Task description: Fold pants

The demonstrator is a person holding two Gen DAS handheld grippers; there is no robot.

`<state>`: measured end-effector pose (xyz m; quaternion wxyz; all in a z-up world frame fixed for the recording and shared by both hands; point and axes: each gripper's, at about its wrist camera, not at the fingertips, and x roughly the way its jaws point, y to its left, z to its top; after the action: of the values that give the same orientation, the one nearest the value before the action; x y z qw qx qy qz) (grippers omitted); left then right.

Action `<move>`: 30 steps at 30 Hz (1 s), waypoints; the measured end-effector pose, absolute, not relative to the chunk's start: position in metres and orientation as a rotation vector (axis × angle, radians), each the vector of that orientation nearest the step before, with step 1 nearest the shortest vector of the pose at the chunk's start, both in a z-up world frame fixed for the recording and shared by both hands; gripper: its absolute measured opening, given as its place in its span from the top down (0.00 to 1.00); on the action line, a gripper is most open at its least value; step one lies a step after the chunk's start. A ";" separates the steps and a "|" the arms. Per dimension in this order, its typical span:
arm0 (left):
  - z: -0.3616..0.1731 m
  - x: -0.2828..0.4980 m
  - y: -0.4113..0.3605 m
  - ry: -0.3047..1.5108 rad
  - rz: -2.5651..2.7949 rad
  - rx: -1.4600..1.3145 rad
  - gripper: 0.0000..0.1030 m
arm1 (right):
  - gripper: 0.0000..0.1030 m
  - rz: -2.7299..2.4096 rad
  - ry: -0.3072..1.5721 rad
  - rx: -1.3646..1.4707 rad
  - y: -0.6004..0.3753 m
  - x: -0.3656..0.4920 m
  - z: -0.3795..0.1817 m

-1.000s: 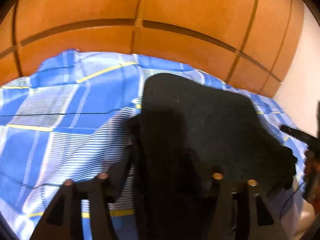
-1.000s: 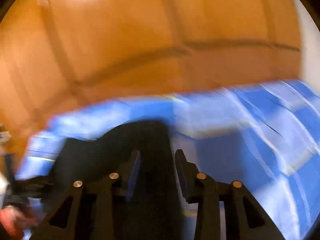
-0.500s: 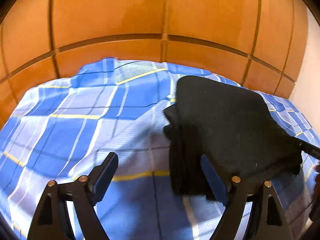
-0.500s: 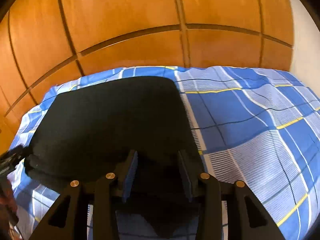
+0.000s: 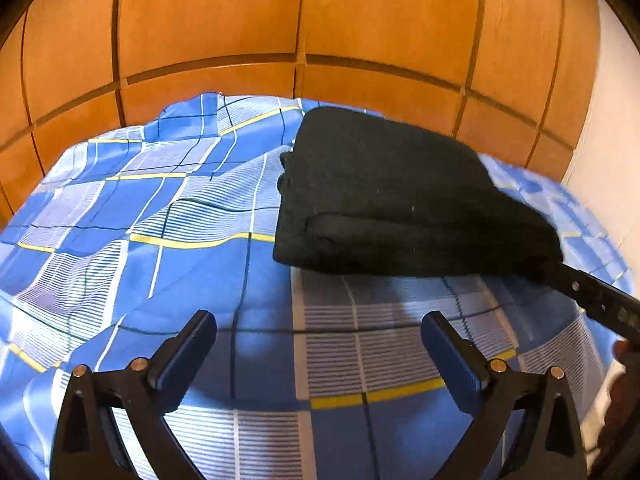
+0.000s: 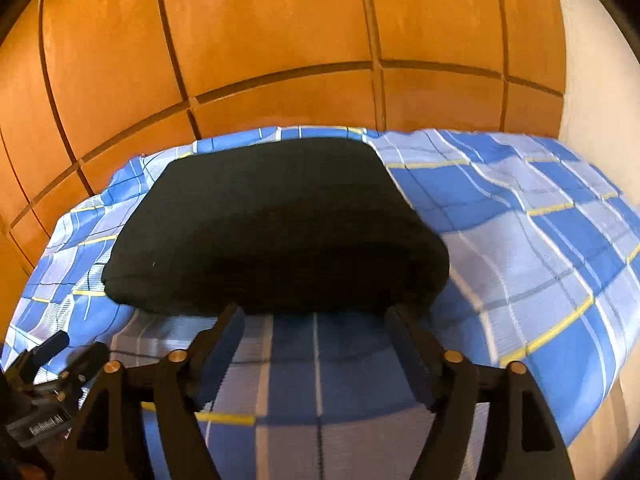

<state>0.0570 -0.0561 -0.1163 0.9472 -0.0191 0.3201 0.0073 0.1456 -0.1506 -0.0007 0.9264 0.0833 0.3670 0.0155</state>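
Pants, black, soft thick fabric [image 5: 384, 196], are lying as a compact folded stack on the blue, white and yellow checked bedsheet [image 5: 160, 208], toward the far side of the bed, close to the orange wooden panelled wall [image 5: 304, 20]. Layered edges are showing on the stack's left end in the left wrist view; top surface is looking flat and smooth.

Left hand-held gripper [image 5: 320, 344]: fingers spread wide, holding nothing, hovering over bare sheet just short of the stack's near edge. Right hand-held gripper [image 6: 316, 324]: fingers likewise apart, empty, their tips sitting right at the near edge of the pants [image 6: 276, 224]; contact or a small gap, cannot tell. The right tool's dark arm is also showing at the right margin of the left wrist view, beside the stack's right corner.

Judgement: folding is looking finished or nearly so; both tools are free of the cloth.

Risks from here:
- A finger pad snagging the near edge while pulling away would be dragging the top layer and opening the fold.
- Thick fabric may be springing back, so the stacked layers on the left end could be slipping apart.
- The sheet is wrinkled and loose; pressing or tugging on it would be shifting the whole stack.
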 end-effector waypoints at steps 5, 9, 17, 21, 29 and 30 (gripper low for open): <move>-0.118 0.056 -0.066 0.659 0.096 0.017 0.00 | 0.24 0.016 0.746 0.168 -0.148 0.136 -0.011; -0.118 0.055 -0.069 0.656 0.112 0.033 0.00 | 0.24 0.020 0.758 0.165 -0.147 0.133 -0.016; -0.117 0.056 -0.079 0.649 0.130 0.068 0.00 | 0.24 0.052 0.787 0.151 -0.138 0.130 -0.027; -0.118 0.058 -0.078 0.665 0.127 0.064 0.00 | 0.24 0.046 0.779 0.149 -0.139 0.130 -0.026; -0.121 0.062 -0.074 0.693 0.137 0.039 0.00 | 0.24 0.055 0.767 0.136 -0.134 0.128 -0.025; -0.121 0.062 -0.074 0.695 0.136 0.038 0.00 | 0.24 0.055 0.767 0.136 -0.134 0.129 -0.025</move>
<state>0.0622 -0.0736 -0.1212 0.9378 0.0188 0.3401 0.0666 0.1285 -0.1340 -0.0248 0.9246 0.0665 0.3740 0.0270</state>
